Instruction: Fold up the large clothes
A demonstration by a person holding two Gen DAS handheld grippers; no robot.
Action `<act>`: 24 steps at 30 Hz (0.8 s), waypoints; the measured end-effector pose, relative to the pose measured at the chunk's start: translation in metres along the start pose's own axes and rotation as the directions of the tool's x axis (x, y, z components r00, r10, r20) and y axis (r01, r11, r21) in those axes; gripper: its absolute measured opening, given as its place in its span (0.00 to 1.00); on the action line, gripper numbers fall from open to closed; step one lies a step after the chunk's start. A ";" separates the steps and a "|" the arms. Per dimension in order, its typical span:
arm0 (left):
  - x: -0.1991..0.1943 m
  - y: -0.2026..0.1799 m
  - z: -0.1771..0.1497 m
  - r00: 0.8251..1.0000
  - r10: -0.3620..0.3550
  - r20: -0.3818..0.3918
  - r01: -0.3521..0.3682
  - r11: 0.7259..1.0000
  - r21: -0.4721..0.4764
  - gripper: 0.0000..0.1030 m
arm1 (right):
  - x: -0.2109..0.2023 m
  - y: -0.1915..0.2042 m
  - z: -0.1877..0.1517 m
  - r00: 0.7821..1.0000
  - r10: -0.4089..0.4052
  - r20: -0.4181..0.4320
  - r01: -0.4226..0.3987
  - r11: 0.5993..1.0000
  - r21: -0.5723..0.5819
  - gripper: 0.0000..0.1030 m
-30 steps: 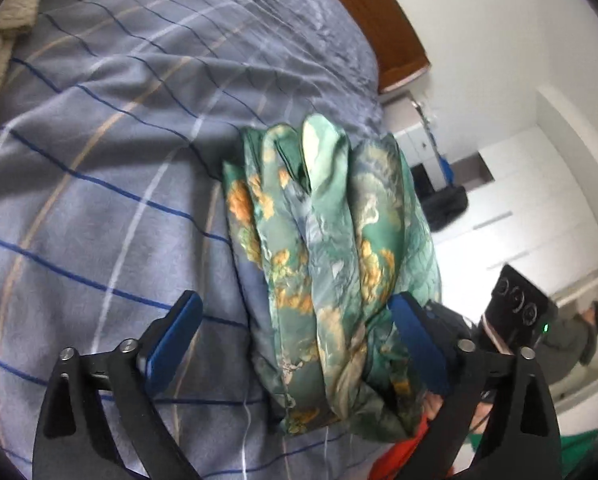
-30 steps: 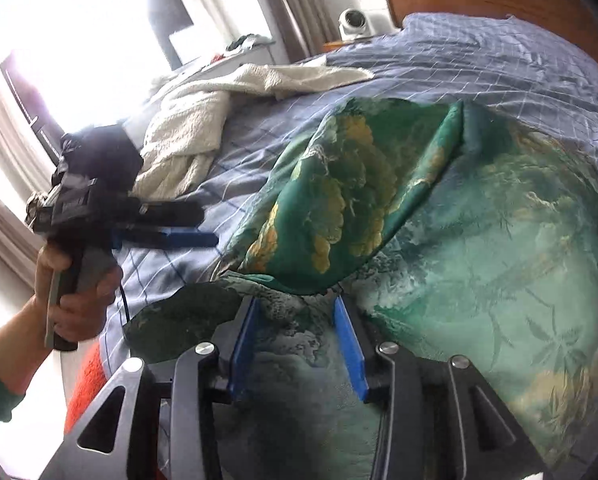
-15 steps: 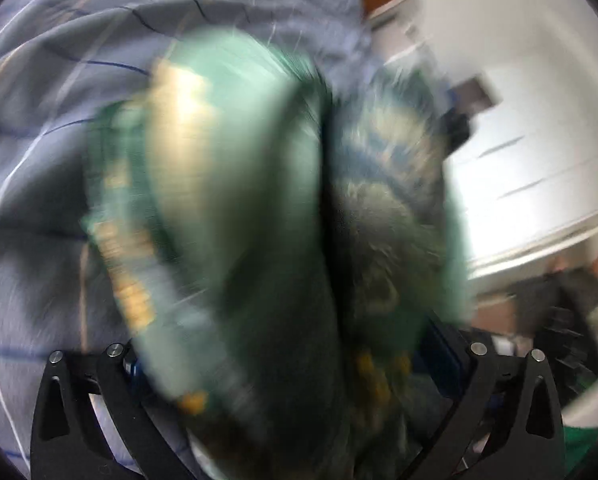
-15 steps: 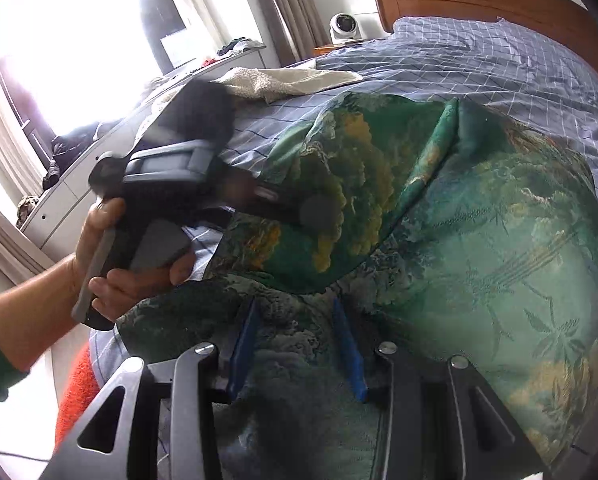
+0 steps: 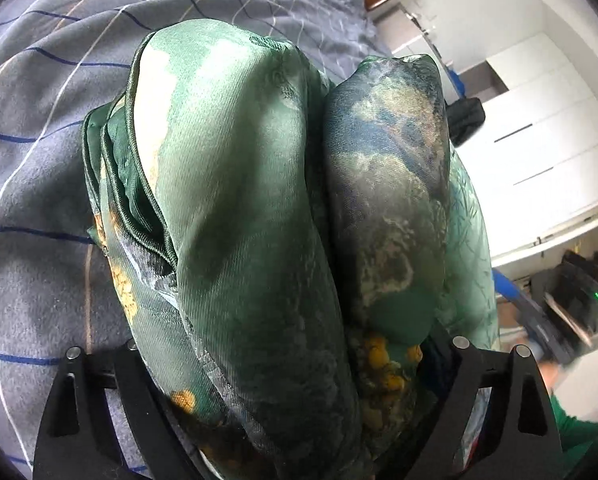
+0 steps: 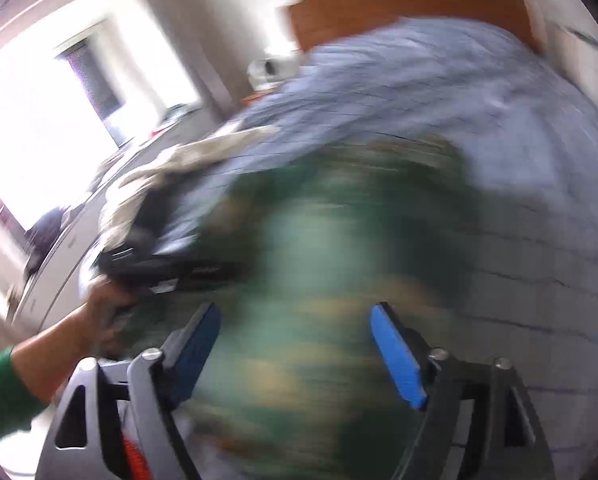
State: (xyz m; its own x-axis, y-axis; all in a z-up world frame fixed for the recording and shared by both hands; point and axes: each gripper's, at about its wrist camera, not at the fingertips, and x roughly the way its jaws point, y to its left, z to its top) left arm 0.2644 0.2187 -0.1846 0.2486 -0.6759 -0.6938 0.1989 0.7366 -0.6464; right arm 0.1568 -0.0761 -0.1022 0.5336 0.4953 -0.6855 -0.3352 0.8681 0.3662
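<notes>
Two fat rolls of shiny green silky cloth with yellow flowers point(image 5: 259, 216) are seen on the grey-blue checked bedspread point(image 5: 39, 120). The bunched cloth is packed between the arms of the left gripper point(image 5: 291, 368), but its blue pads are hidden, so whether it is squeezed tight cannot be told. On the right, the picture is very blurred. The right gripper point(image 6: 295, 344) is held wide apart over the cloth, with nothing pinched. A fold seems to be halfway done. Next, the bundle should be laid flat and smoothed.
</notes>
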 end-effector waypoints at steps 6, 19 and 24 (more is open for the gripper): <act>-0.004 0.006 -0.020 1.000 -0.007 0.026 0.008 1.000 -0.023 0.96 | 0.042 -0.082 -0.002 0.957 0.265 -0.120 -0.220 0.929 0.298 0.84; -0.057 -0.050 -0.049 0.987 0.030 0.156 -0.031 1.000 0.004 0.57 | 0.040 -0.041 0.007 0.944 0.329 -0.037 -0.317 0.930 0.187 0.63; -0.092 -0.095 -0.021 0.967 -0.001 0.253 -0.022 0.996 0.086 0.57 | 0.006 -0.027 0.038 0.915 0.394 0.087 -0.401 0.912 0.088 0.63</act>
State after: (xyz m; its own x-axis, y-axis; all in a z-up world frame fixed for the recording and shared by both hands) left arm 0.2027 0.2103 -0.0666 0.4806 -0.6485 -0.5903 0.2744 0.7505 -0.6012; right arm 0.1988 -0.0955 -0.0917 0.4236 0.7980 -0.4287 -0.4514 0.5962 0.6639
